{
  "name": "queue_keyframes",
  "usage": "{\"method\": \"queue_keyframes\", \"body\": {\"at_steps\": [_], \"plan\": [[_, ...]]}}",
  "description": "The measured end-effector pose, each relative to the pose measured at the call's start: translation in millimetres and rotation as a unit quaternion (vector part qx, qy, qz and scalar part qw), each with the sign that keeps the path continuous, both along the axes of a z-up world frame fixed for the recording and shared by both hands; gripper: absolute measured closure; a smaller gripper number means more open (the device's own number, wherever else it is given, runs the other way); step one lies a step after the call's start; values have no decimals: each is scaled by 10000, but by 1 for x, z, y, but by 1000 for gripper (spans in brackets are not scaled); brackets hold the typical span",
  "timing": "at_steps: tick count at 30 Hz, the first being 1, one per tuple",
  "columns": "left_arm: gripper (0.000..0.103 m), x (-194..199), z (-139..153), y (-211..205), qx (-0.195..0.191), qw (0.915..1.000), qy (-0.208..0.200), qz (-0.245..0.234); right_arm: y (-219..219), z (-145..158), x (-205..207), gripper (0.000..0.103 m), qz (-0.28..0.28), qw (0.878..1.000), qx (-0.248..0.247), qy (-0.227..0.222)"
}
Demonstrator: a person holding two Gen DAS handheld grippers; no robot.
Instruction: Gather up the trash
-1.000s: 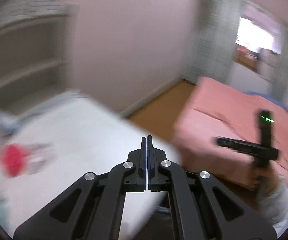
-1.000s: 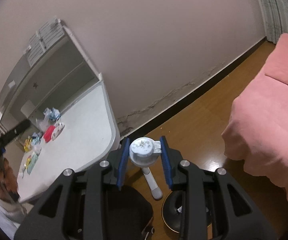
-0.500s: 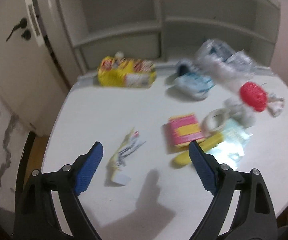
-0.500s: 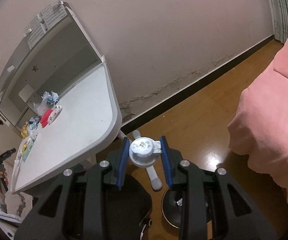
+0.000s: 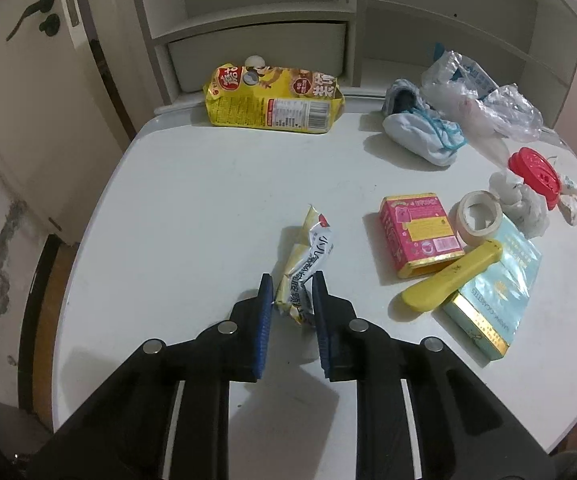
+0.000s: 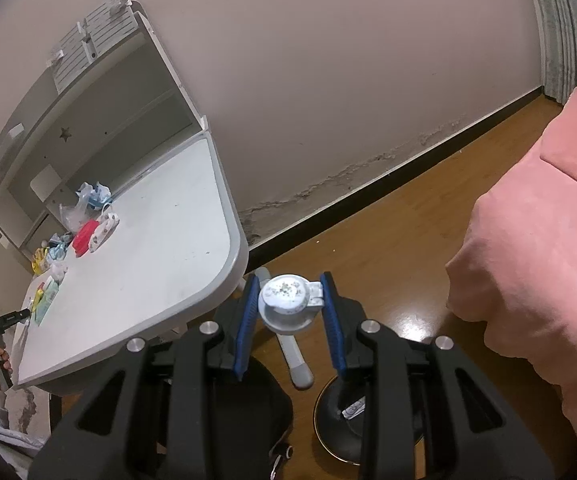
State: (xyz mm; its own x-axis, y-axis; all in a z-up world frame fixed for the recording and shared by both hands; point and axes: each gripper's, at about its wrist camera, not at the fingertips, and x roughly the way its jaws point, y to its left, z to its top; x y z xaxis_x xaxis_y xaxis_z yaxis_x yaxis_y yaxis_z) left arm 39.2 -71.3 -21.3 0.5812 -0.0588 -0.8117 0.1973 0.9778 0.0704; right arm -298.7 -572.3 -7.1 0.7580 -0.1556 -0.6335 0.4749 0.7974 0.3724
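Since half a sec ago left tongs [image 5: 291, 280] have dropped onto the wrapper [image 5: 306, 264] and gone from wide spread to nearly together; they are closing now w/ the wrapper's near end between the blue pads [image 5: 265, 312]. Pads look to be touching the foil on both sides, so I read it as a pinch forming, not yet firm. Right tongs [image 6: 290, 300] haven't changed: pinching a white round cap [image 6: 286, 300] off to the side of the surface [image 6: 160, 280], above the floor.

Why so: wrapper lies crumpled and standing up a bit off the surface, so a steep approach from above lets the pads catch its raised end w/o scraping. It sits apart from the other bits, near the front edge, so it's the easy first pick. Rest of the trash stays put: yellow bag [image 5: 274, 100] at the back by the shelf, pink box [image 5: 420, 232], tape roll [image 5: 478, 218], yellow clip [image 5: 452, 276] resting on the teal pack [image 5: 496, 292], red lid [image 5: 534, 170], plastic bag [image 5: 484, 104].

Right side prob holds the cap low over the dark bin [image 6: 348, 412] on the floor, ready to drop it; can't tell if it's lined up over the opening.
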Motion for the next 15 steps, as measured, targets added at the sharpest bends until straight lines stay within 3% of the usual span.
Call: {"method": "queue_keyframes", "body": {"at_steps": [5, 8, 10, 12, 15], "plan": [[86, -19, 30, -28, -316, 9979, -432, -352, 2, 5, -3, 72, 4, 9999, -113, -25], [86, -42, 69, -73, -846, 9883, -747, -1027, 3, 10, -11, 72, -31, 9998, -174, -88], [86, -70, 92, -116, -1123, 9742, -959, -1705, 3, 12, -20, 72, -77, 9997, -219, -97], [86, -103, 104, -167, -1338, 9537, -993, -2505, 0, 8, -32, 72, -168, 9996, -214, -64], [86, -169, 93, -265, -1596, 8966, -369, -4114, -11, -9, -52, 72, -345, 9993, -90, 85]]}}
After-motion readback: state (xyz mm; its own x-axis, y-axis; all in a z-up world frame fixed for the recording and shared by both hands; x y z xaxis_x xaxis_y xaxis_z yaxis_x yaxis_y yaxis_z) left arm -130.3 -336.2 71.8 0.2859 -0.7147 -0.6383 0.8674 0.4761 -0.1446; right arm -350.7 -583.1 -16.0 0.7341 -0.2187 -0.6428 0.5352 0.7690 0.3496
